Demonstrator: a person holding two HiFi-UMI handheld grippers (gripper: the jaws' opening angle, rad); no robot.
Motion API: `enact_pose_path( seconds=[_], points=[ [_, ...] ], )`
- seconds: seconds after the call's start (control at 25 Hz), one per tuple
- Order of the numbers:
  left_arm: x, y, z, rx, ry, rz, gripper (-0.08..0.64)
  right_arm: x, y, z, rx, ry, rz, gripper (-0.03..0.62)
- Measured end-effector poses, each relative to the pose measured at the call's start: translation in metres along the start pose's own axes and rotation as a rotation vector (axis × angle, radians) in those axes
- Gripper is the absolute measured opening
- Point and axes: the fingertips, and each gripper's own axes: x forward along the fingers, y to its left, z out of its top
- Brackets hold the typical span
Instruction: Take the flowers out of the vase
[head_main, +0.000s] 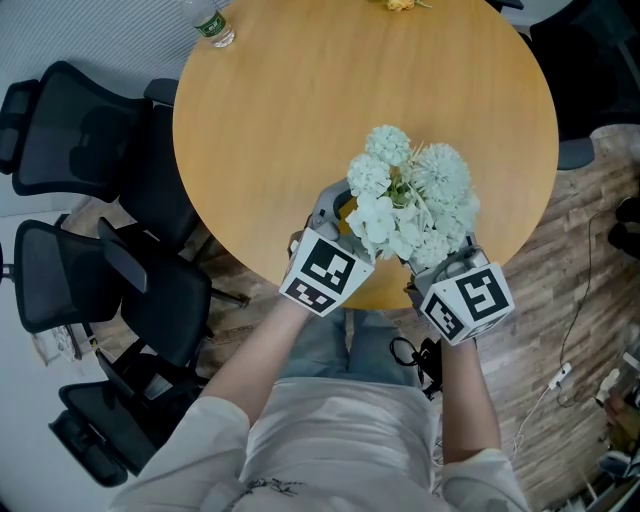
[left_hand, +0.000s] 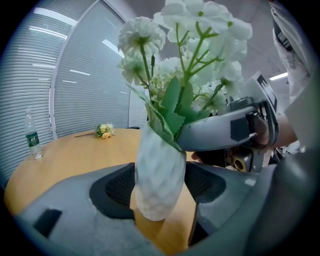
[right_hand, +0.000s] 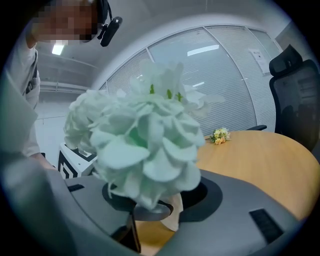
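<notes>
A bunch of white flowers stands in a white dimpled vase near the front edge of the round wooden table. My left gripper is shut on the vase body, one pad against each side. My right gripper reaches in from the right at the green stems just above the vase mouth. One of its fingers lies along the stems. In the right gripper view the blossoms hide most of the gap. Its jaws stand wide apart there.
A small yellow bouquet lies at the table's far edge, and a water bottle stands at the far left. Black office chairs crowd the left side. Cables lie on the wooden floor at the right.
</notes>
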Motion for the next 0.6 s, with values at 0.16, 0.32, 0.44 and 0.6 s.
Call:
enact_pose_path(
  seconds=[0.16,0.32,0.44,0.6],
  points=[
    [0.0,0.0,0.0,0.0,-0.002,0.001,0.314,0.0,0.0,0.0,-0.003,0.001,-0.002,0.176],
    [0.0,0.002,-0.001,-0.001,-0.002,0.002,0.314,0.0,-0.004,0.0,-0.017,0.0,-0.026,0.133],
    [0.002,0.002,0.0,-0.006,-0.003,0.005,0.314,-0.001,-0.009,0.002,-0.021,-0.008,-0.043,0.097],
    [0.001,0.002,-0.002,-0.007,-0.004,0.007,0.314,-0.002,-0.008,0.005,-0.018,-0.026,-0.054,0.072]
  ],
)
